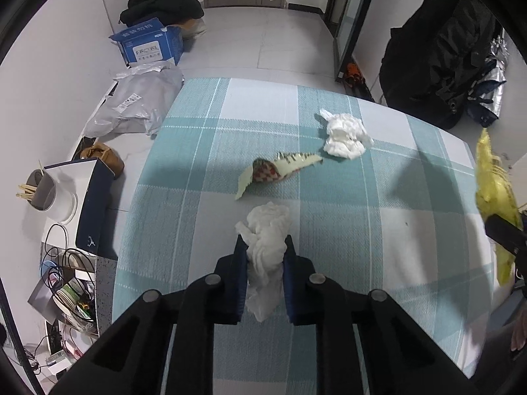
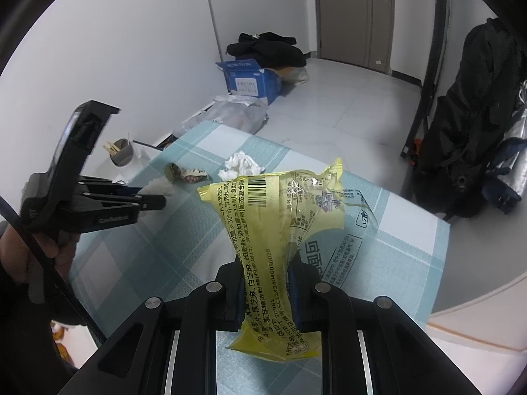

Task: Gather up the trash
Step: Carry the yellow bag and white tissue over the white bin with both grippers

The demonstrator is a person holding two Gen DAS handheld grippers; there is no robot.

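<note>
Yellow wrapper (image 2: 280, 230) stands upright in right gripper (image 2: 266, 283).

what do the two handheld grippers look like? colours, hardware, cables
Both are matte black plastic. Each has two fingers with blue pads and linkage bars with round silver pivot pins. The left gripper, seen from the right wrist view, shows small embossed lettering on a side bar, an upright black bracket and a black cable trailing down. The hand on its grip shows a dark sleeve.
</note>
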